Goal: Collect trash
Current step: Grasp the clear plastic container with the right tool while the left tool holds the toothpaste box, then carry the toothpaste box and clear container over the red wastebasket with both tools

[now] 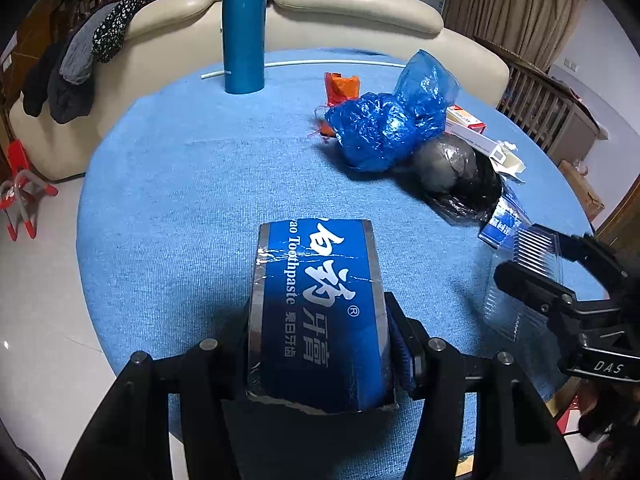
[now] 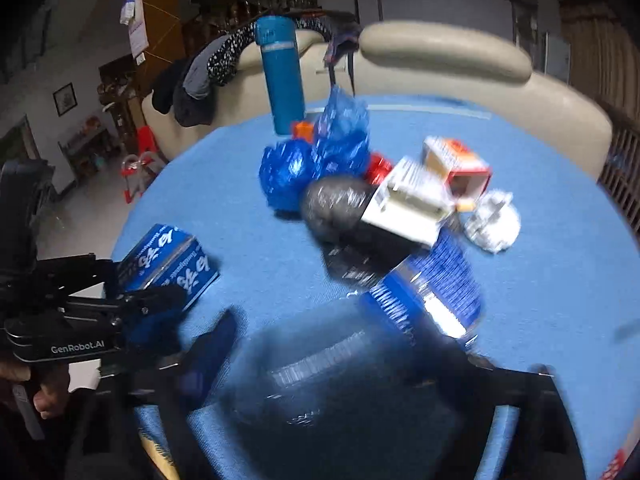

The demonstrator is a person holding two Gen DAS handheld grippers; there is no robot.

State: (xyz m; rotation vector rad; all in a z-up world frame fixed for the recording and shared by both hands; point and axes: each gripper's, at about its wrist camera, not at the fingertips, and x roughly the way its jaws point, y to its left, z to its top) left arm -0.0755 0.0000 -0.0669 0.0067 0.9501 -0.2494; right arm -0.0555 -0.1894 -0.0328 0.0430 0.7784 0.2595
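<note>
My left gripper (image 1: pixel 320 344) is shut on a blue toothpaste box (image 1: pixel 316 312) and holds it just above the blue tablecloth (image 1: pixel 192 200); the box also shows in the right wrist view (image 2: pixel 168 264). My right gripper (image 2: pixel 332 364) is shut on a clear ribbed plastic tray (image 2: pixel 320 376), which also shows in the left wrist view (image 1: pixel 528 276). A trash pile lies on the far side: a blue plastic bag (image 1: pixel 392 120), a grey-black bag (image 1: pixel 452 168), white and red cartons (image 2: pixel 412 200), a blue packet (image 2: pixel 440 284) and crumpled foil (image 2: pixel 494 220).
A tall teal flask (image 1: pixel 244 28) stands at the table's far edge, next to a white tube (image 1: pixel 332 63). A cream sofa (image 1: pixel 352 4) with dark clothes (image 1: pixel 80 64) draped over it lies behind. A red stool (image 1: pixel 20 188) stands on the floor at left.
</note>
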